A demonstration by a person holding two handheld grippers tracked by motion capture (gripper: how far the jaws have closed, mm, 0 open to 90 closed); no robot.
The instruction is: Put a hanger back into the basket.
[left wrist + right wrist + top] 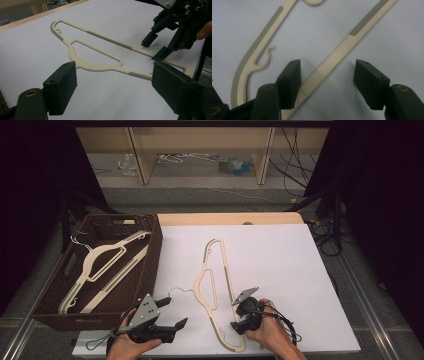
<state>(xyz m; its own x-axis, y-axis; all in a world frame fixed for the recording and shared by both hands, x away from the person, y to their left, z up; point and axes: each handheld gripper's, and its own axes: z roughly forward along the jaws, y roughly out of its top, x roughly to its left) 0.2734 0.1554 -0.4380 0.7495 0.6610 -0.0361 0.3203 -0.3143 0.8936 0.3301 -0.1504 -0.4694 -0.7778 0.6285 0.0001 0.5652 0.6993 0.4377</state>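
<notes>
A brown basket with two hangers is seen at the counter's left. The left gripper is held wide open, empty. The cream hanger lies flat mid-counter (hook leftward); the right gripper's half-open fingers straddle its bar, unclamped.

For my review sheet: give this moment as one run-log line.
right gripper: open, jaws astride bar of hanger on white sheet | left gripper: open, holding nothing | basket: two hangers inside
</notes>
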